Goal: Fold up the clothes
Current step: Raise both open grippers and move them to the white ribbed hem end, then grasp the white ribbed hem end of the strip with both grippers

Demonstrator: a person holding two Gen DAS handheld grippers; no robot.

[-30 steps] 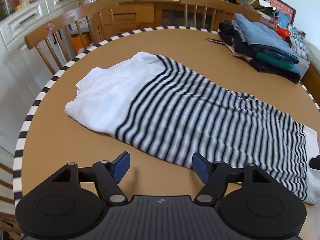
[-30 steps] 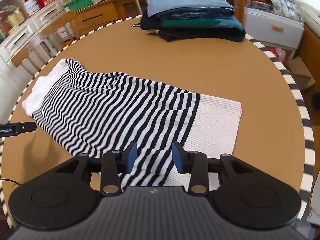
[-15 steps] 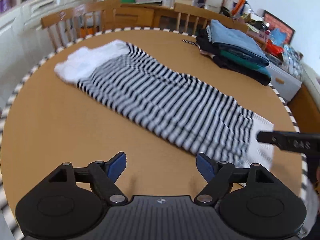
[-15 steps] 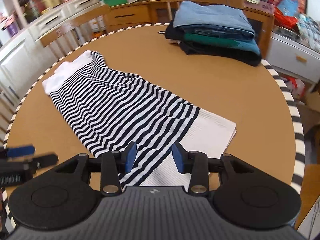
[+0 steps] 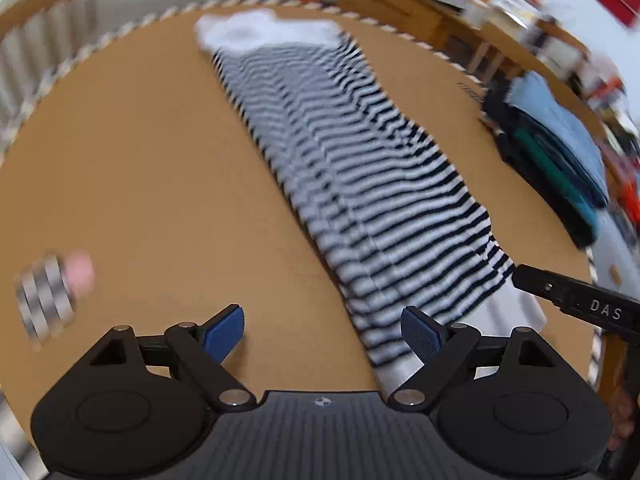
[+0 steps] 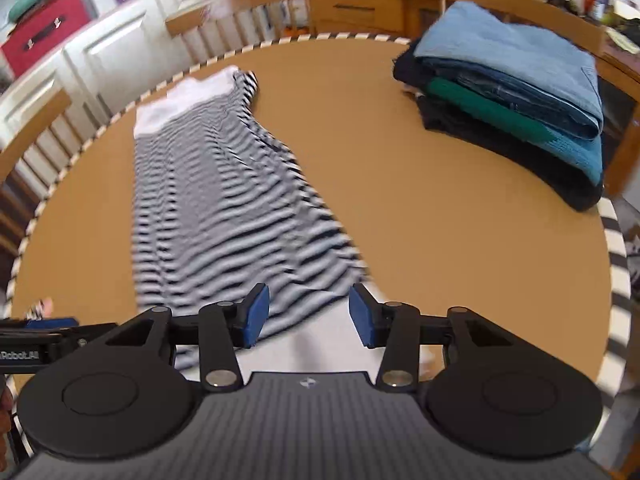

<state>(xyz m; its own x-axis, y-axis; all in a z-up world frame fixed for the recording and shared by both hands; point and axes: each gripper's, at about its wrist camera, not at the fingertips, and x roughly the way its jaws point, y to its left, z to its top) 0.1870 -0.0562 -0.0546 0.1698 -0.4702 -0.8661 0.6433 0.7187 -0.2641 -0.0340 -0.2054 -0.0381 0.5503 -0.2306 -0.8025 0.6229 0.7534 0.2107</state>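
Sweater (image 5: 352, 168), striped black and white, lies stretched in a long strip across the middle of the round bench (image 5: 132, 184), its white end toward 12 o'clock near the rim. Bare wood lies open at 9 o'clock. A stack of folded clothes (image 6: 516, 96) sits at 2 o'clock, apart from it. The left gripper (image 5: 322, 330) hovers over the near hem, fingers wide and empty; the right gripper (image 6: 308, 314) likewise, fingers moderately spread.
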